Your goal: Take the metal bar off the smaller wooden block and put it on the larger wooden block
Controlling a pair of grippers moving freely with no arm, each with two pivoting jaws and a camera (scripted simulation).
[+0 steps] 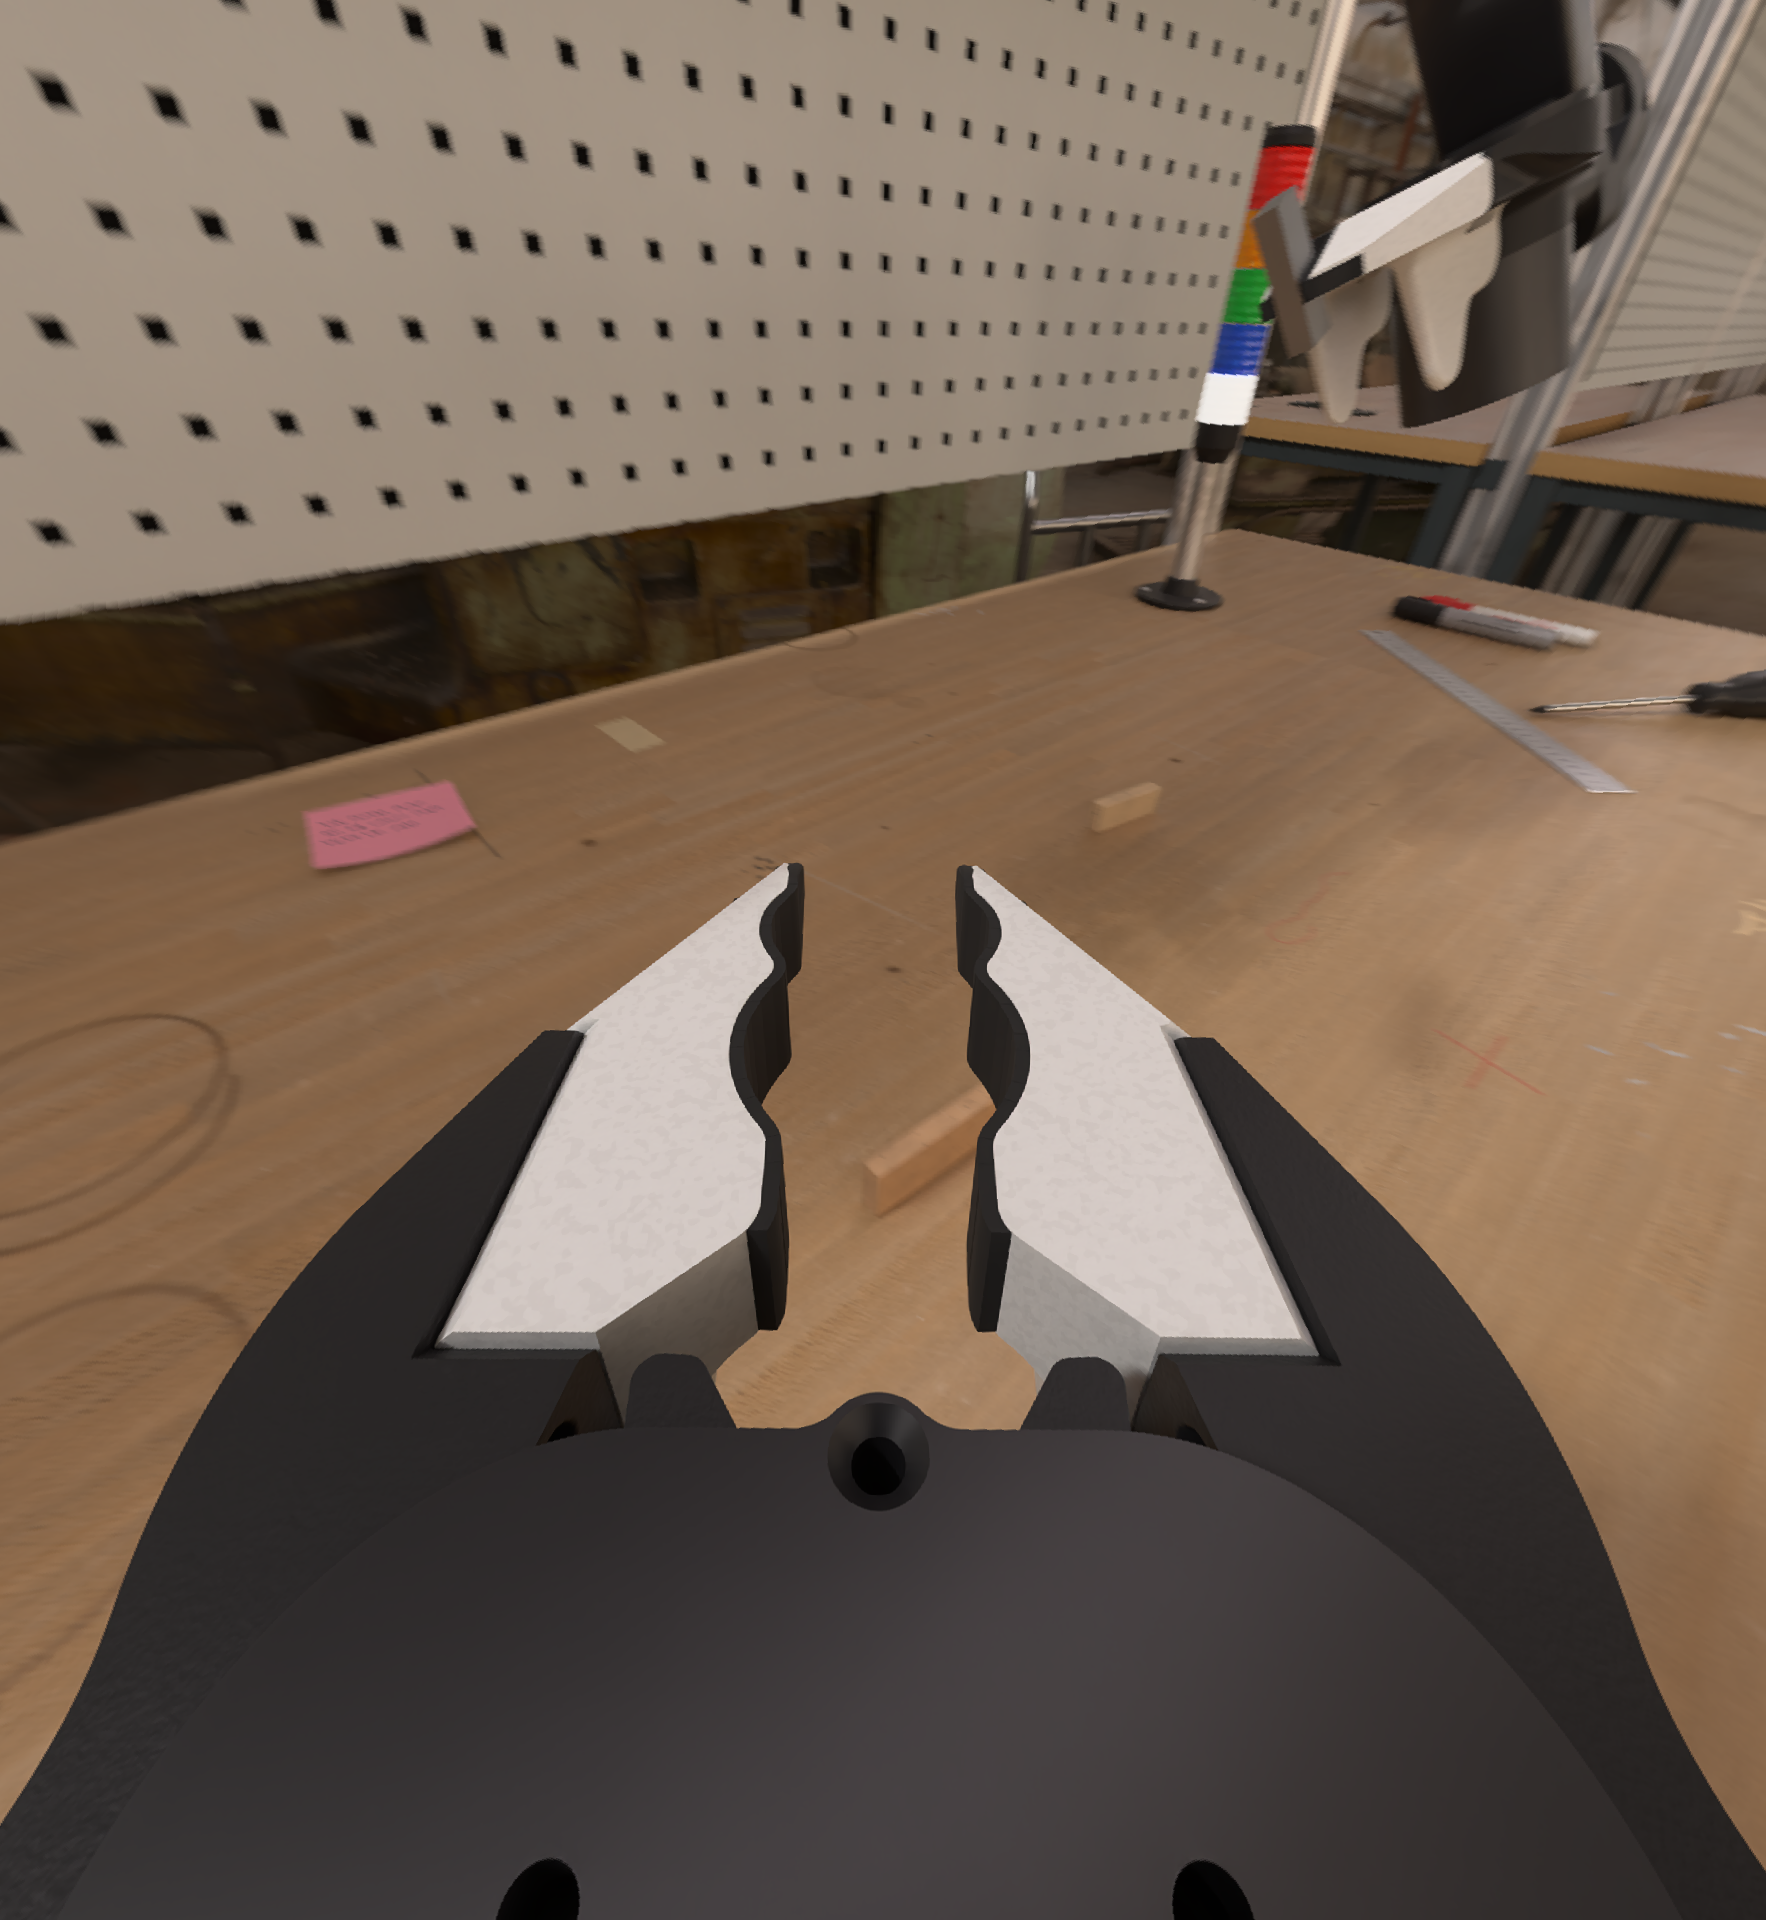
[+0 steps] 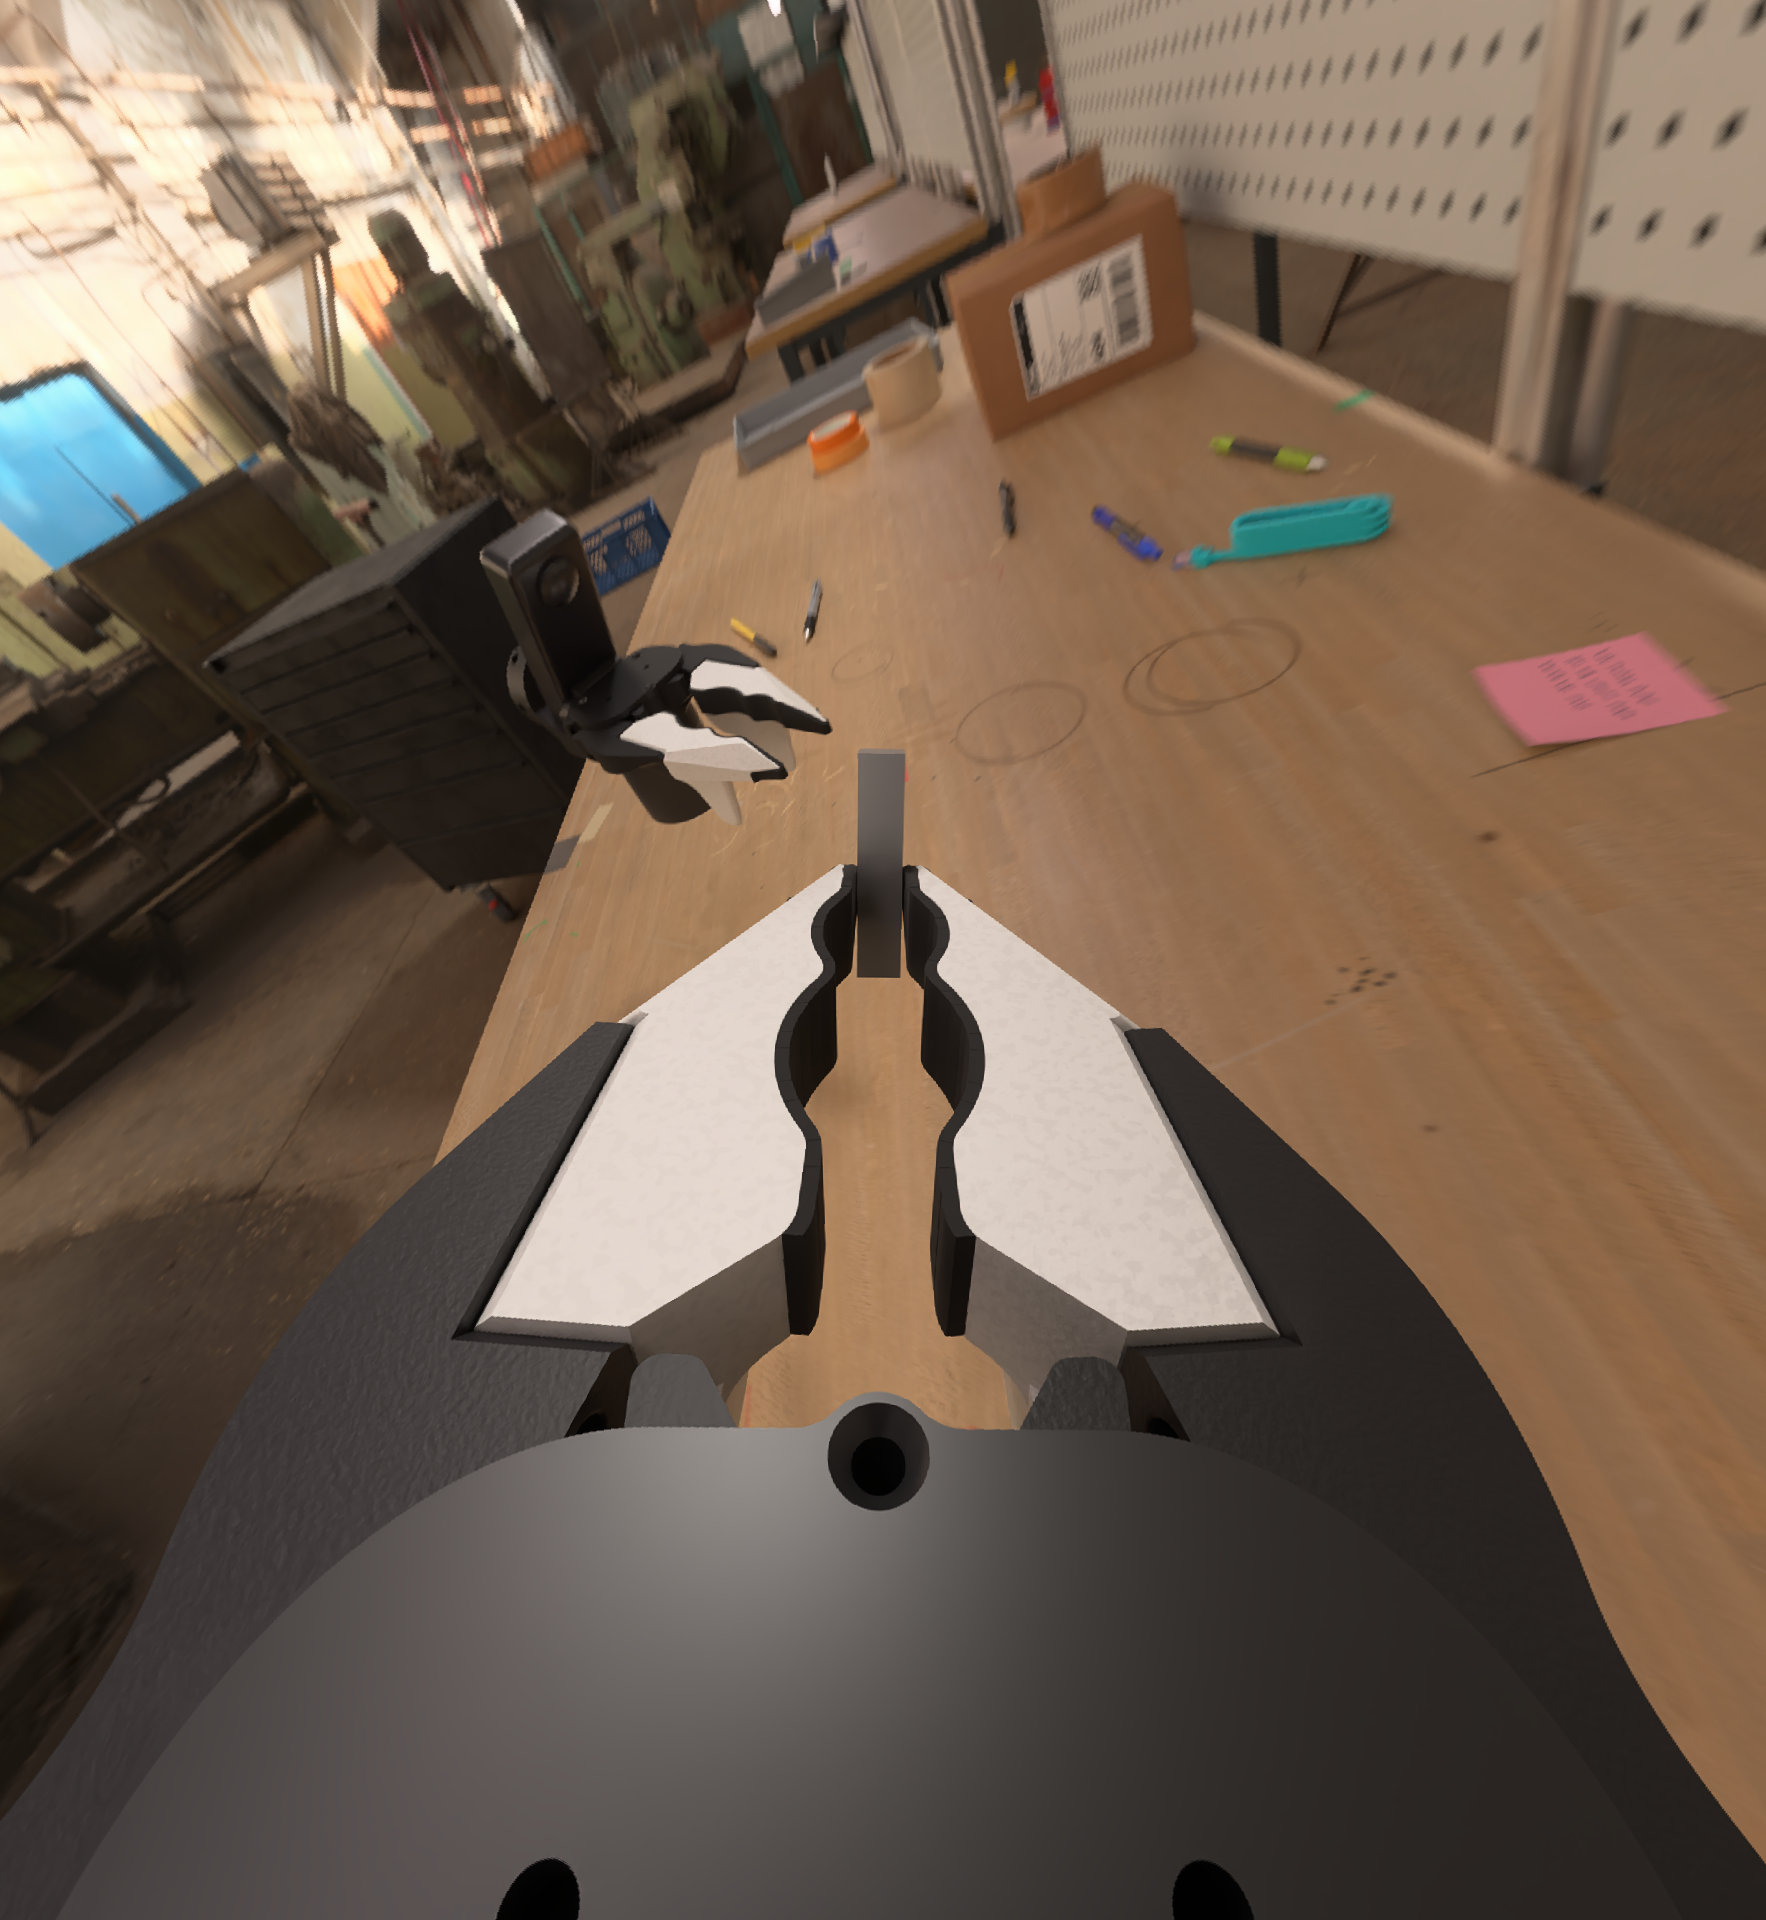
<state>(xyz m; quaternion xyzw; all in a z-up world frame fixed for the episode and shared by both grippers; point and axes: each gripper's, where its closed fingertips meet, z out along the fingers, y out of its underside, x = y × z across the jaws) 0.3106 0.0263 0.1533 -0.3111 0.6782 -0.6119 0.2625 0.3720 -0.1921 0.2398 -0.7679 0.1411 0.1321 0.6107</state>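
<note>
Wooden larger block [image 1: 926, 1151] partly hidden behind fingers [image 1: 1066, 1091].

Grippers: two, left gripper [image 1: 879, 883] and right gripper [image 2: 877, 883]
Metal bar [image 2: 880, 862]: one
Wooden blocks: two, larger wooden block [image 1: 926, 1151], smaller wooden block [image 1: 1126, 806] at 1 o'clock
Pink notes [image 1: 386, 824]: one

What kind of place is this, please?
Most likely a workshop or factory hall. A long wooden workbench stands before a pegboard wall, a signal light tower is fixed to the bench, and a screwdriver and a steel ruler lie on it.
</note>
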